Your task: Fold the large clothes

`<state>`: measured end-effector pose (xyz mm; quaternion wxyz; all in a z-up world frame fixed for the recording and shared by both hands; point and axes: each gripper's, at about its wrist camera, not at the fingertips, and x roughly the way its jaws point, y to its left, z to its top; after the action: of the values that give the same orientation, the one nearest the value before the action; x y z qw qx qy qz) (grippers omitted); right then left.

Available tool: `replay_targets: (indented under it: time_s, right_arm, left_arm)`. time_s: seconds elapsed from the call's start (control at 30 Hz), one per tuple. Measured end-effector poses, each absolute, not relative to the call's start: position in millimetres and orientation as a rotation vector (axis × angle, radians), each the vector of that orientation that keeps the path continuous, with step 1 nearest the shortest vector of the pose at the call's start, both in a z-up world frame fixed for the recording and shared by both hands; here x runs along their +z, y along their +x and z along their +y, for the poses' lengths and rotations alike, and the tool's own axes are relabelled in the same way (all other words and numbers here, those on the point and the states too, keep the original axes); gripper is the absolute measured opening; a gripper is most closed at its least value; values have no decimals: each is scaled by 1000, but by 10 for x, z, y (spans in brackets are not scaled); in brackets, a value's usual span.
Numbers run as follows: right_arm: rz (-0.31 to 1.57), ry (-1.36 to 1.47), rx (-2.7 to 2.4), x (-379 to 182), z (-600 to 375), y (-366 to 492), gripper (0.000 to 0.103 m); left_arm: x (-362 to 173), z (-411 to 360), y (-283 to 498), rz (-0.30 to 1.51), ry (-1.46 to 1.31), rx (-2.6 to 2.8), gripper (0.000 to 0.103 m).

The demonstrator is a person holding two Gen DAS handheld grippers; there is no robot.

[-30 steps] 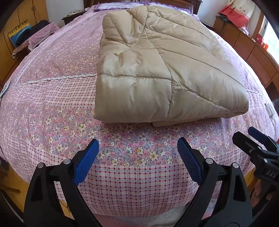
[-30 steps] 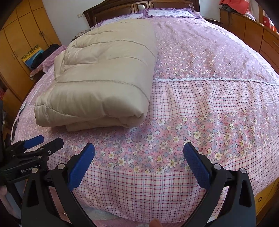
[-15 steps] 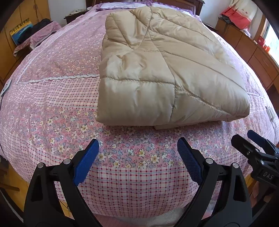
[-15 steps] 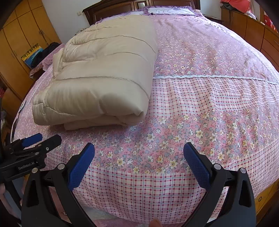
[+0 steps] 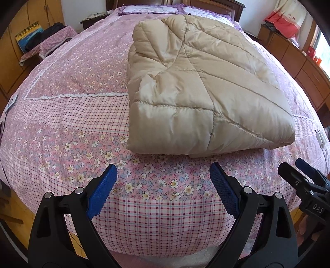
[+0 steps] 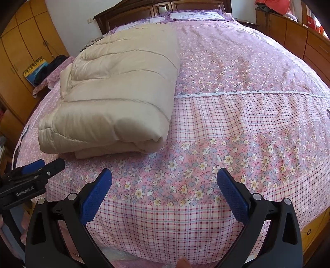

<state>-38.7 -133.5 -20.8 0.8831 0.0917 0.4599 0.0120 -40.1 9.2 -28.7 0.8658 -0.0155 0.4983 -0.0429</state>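
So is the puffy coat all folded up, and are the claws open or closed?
Beige puffy coat: folded into a thick bundle, lying flat on the bed, nothing touching it.
Left claw: open, empty, hovering over the foot of the bed, short of the coat.
Right claw: open, empty, also over the foot of the bed.
Floral bedspread: spread over the bed.
Wardrobe doors: shut.

A home bedroom: a bed (image 6: pixel 237 115) wearing a pink floral cover is filling the view, a dark wooden headboard (image 6: pixel 144 12) standing behind it, yellow wardrobes (image 6: pixel 22 51) flanking its side.
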Motion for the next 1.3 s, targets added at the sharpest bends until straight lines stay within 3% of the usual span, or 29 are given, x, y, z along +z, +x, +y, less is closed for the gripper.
replay_targets:
  time_s: [1.3]
  right_arm:
    - [949,159,44,-147,-1226,-435,97]
  left_arm:
    - [-246,68,-541,1054,-51,-102,91]
